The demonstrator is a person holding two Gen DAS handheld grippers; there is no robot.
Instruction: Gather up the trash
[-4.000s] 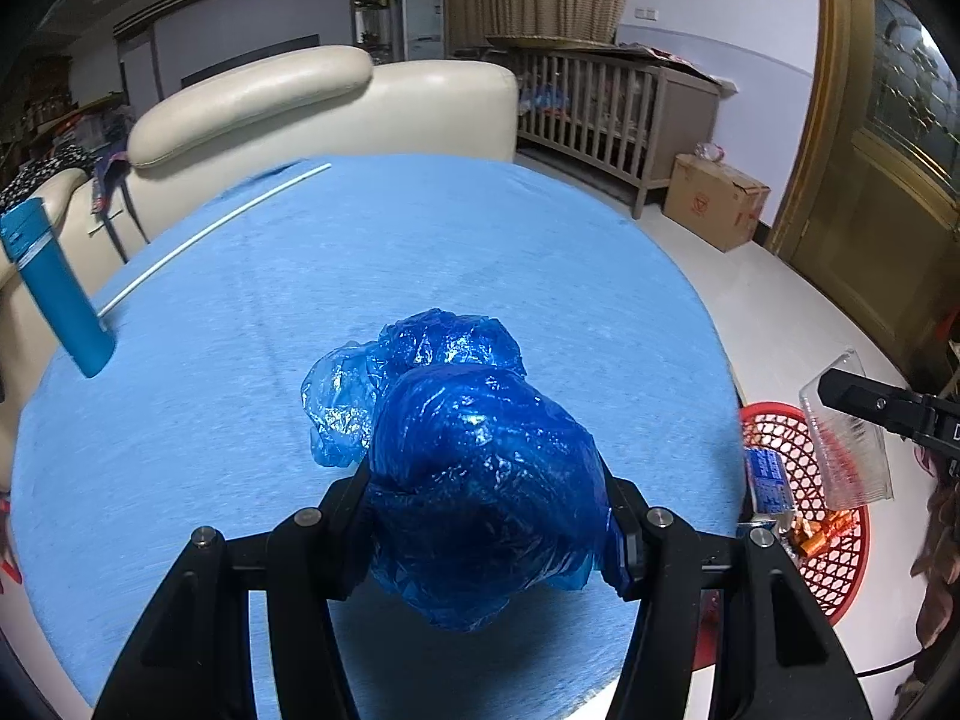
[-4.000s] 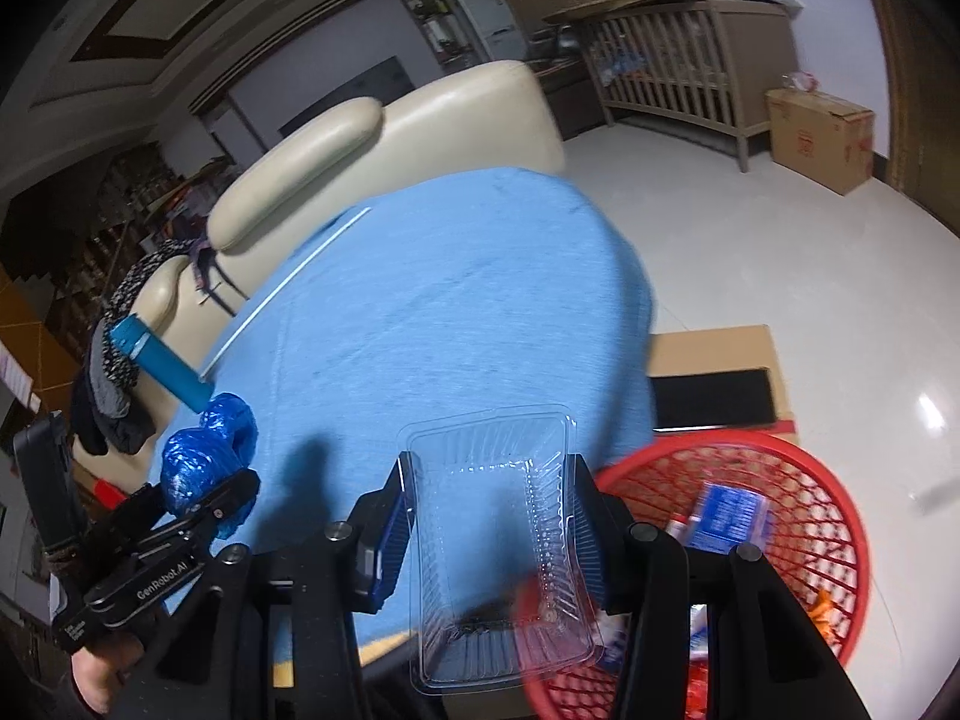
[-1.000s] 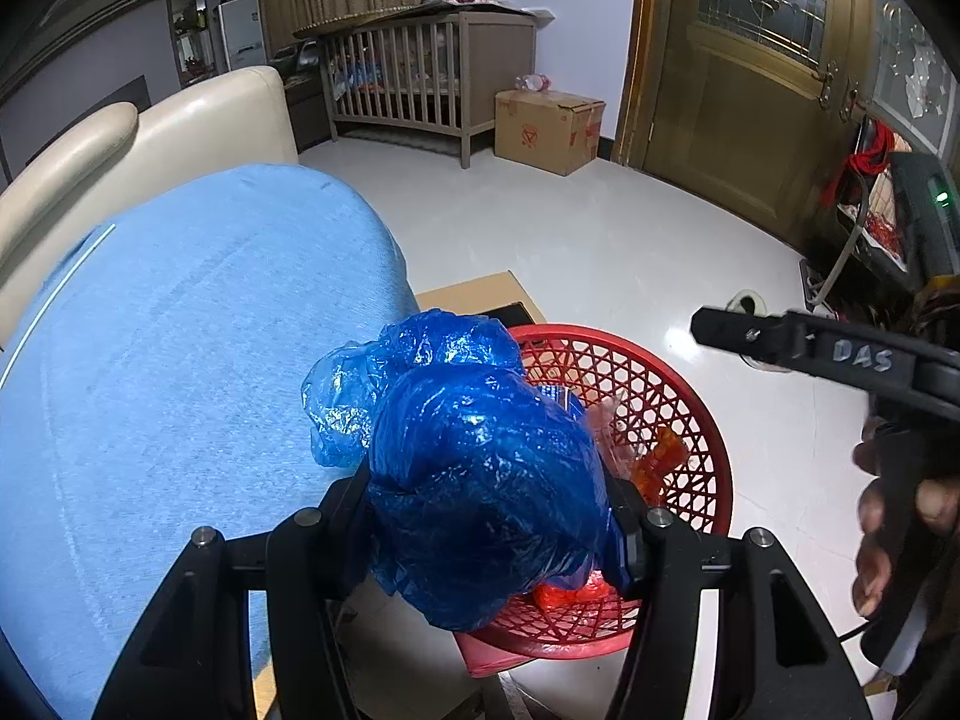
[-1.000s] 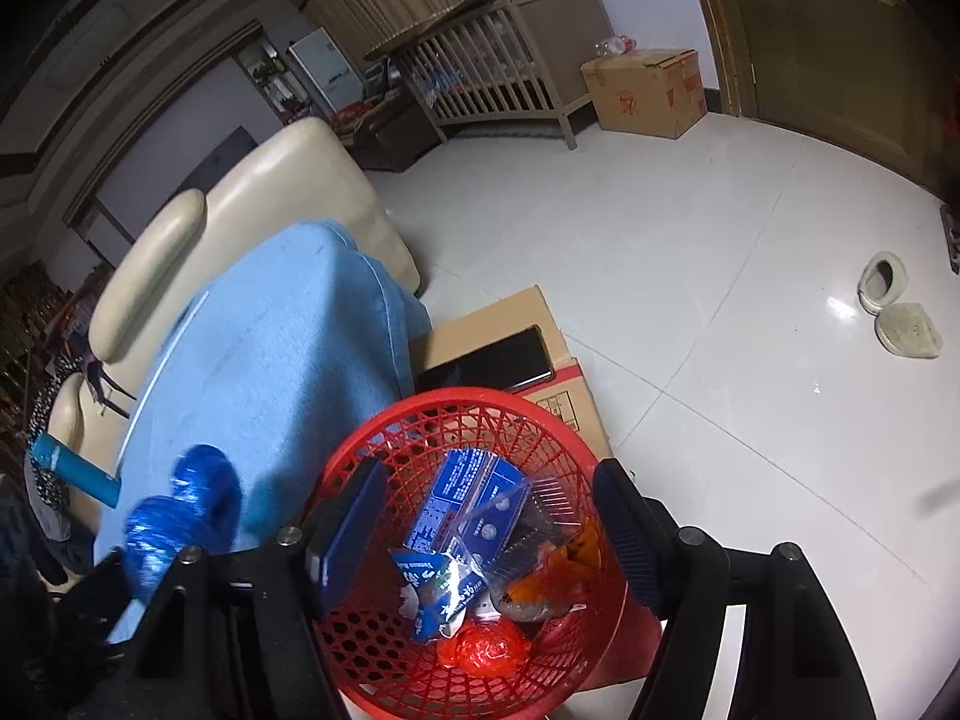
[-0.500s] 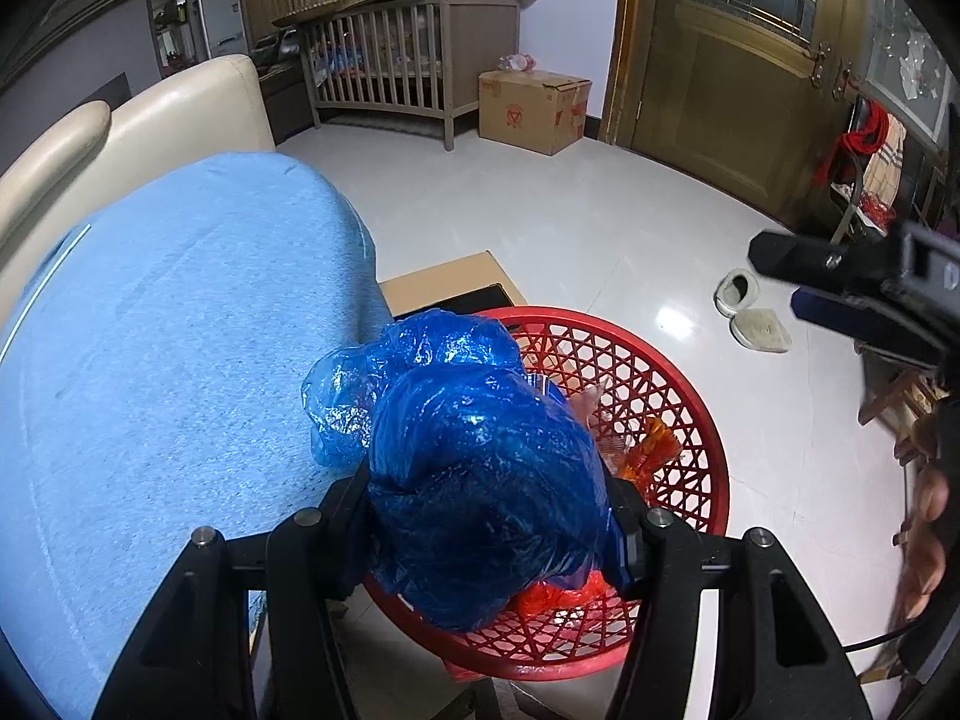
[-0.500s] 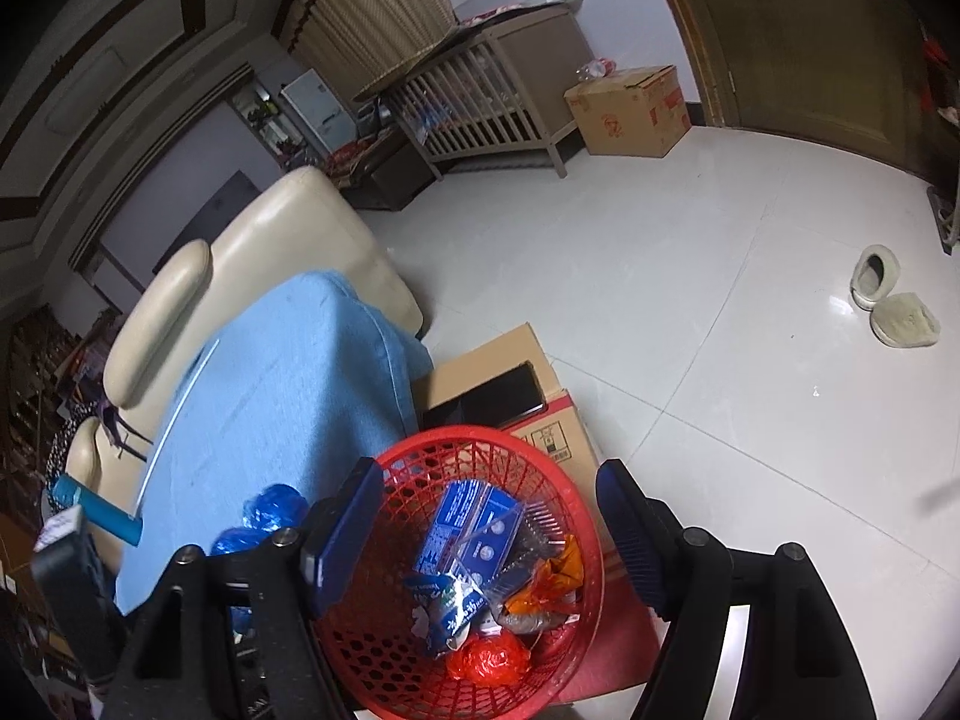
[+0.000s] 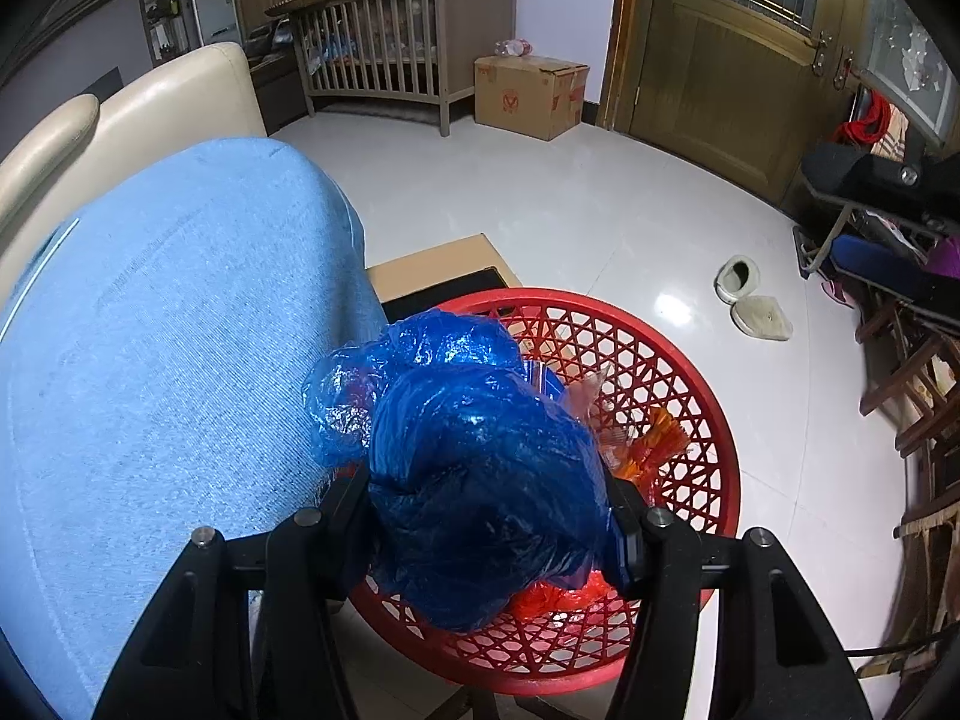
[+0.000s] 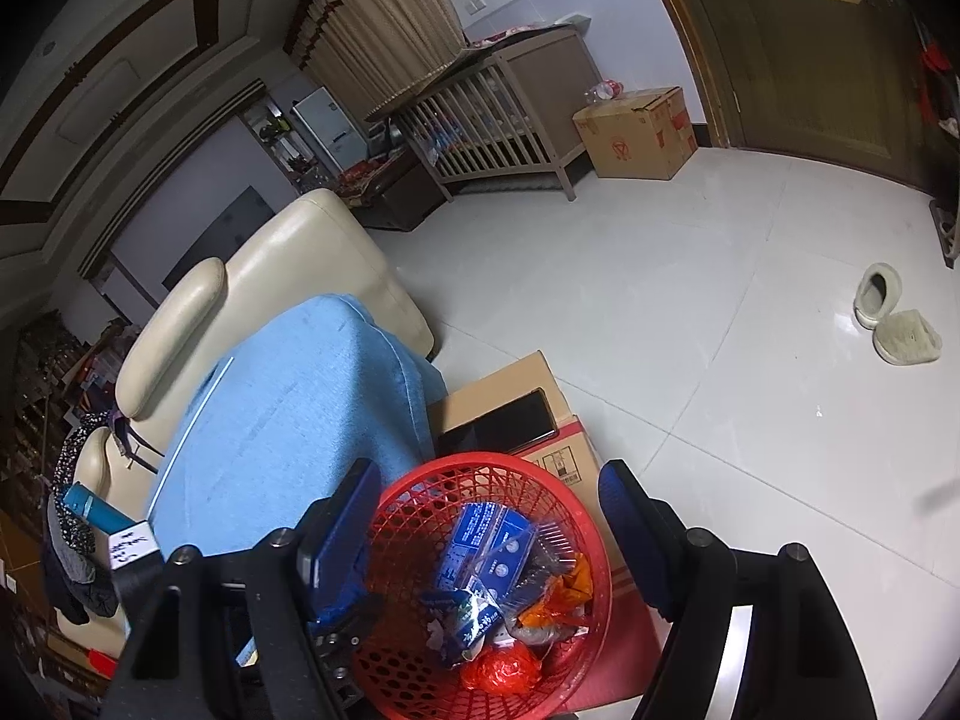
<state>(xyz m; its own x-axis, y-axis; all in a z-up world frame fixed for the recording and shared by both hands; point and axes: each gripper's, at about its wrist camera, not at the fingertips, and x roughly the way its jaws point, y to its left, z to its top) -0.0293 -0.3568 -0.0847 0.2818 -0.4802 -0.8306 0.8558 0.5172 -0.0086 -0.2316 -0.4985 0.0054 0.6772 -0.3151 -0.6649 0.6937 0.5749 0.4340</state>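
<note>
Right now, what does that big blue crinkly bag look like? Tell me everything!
The blue plastic bag is thin, shiny and crumpled into a puffy wad, with a paler, see-through lobe bulging at its upper left. The left gripper squeezes it from both sides between its black fingers. It hangs in the air over the near edge of the red basket, beside the blue-covered table. Whether it touches the trash below cannot be told.

Cream sofa (image 8: 288, 258) seen behind blue-covered bench (image 7: 150, 330); crib (image 7: 390, 48), cardboard box (image 7: 531, 93), slippers (image 8: 894, 318) on tiled floor (image 8: 690, 300).
</note>
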